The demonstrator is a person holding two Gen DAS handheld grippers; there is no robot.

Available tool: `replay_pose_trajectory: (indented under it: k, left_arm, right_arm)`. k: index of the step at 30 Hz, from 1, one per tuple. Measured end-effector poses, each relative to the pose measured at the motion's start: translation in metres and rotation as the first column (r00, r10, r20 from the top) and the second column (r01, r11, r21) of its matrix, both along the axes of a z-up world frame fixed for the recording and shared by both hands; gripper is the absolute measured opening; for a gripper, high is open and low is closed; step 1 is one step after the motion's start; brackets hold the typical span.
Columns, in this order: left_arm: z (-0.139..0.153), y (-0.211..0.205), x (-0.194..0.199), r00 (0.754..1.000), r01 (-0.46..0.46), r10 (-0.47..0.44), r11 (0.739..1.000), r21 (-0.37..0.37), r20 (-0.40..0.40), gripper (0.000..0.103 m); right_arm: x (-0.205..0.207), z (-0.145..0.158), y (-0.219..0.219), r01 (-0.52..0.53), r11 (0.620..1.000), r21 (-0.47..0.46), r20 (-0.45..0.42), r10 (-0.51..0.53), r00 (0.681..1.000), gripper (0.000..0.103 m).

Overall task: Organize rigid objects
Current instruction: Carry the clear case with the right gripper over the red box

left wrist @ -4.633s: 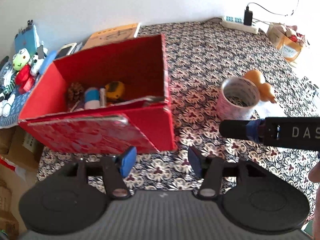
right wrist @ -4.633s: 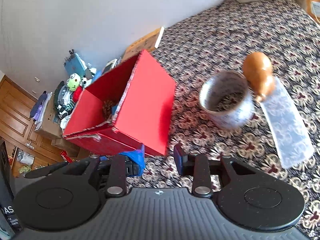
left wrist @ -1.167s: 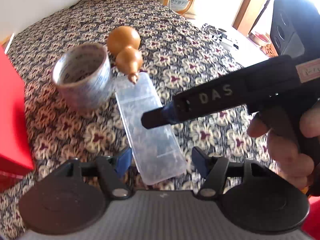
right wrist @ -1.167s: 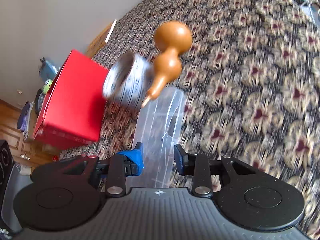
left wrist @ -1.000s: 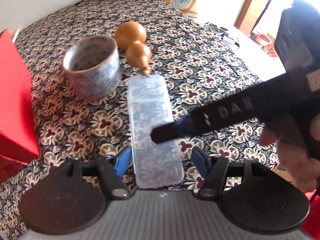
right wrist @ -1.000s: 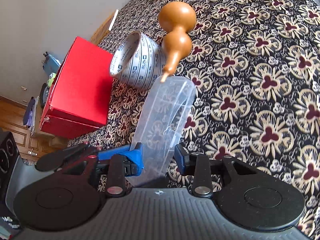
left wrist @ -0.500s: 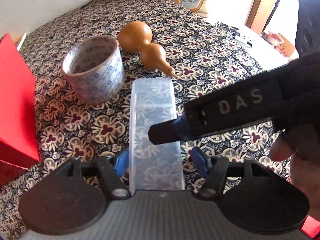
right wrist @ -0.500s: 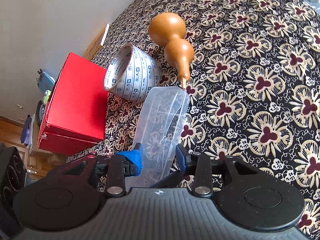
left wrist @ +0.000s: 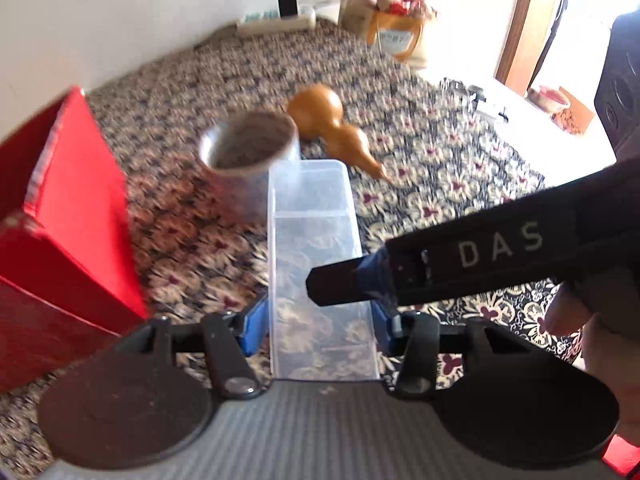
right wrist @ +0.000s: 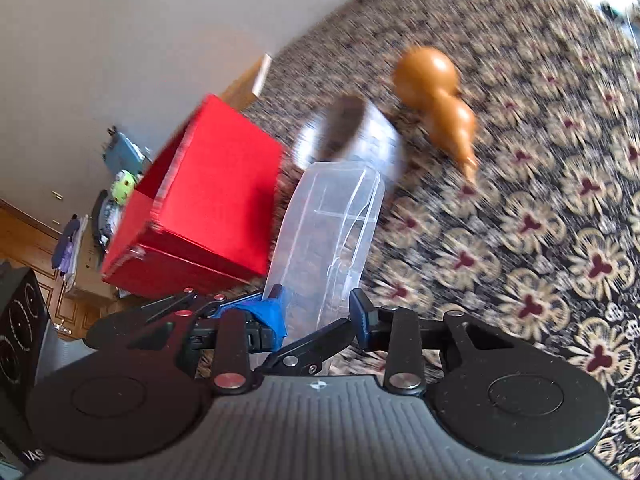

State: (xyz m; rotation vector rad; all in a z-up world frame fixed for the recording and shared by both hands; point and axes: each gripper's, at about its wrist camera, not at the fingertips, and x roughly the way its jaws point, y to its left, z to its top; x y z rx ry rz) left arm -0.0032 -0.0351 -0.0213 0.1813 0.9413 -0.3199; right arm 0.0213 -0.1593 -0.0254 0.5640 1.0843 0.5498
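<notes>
Both grippers grasp the clear plastic box [left wrist: 316,272], whose jaws have just been closing on it: the left gripper [left wrist: 318,320] across its near end, the right gripper [right wrist: 318,314] likewise. It lies at frame centre, above the patterned surface [left wrist: 460,168], near the red box [left wrist: 72,216].

Both wrist cameras looked steeply down along their jaws, close over the patterned surface [left wrist: 440,152], sharing the clear box [left wrist: 316,264], gourd [right wrist: 440,100] and red box [right wrist: 208,196].

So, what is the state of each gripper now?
Left gripper: closed on the clear plastic case.
Right gripper: case between its fingers; grip cannot be told.
</notes>
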Motion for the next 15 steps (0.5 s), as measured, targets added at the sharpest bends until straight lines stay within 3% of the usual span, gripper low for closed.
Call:
replay_pose_trajectory:
  k: [9,15]
  left_arm:
    - [0.074,0.061,-0.007,0.982,0.005,0.009,0.997,-0.071,0.188,0.048]
    - [0.108,0.113,0.001,0.956,-0.038,0.066,0.994,-0.102,0.286,0.048]
  right_arm:
    - [0.01,0.065,0.047,0.023,0.998,0.053,0.196,-0.033,0.98,0.017]
    - [0.041,0.095,0.101,-0.056,0.997,0.06,0.322,0.034,0.946,0.017]
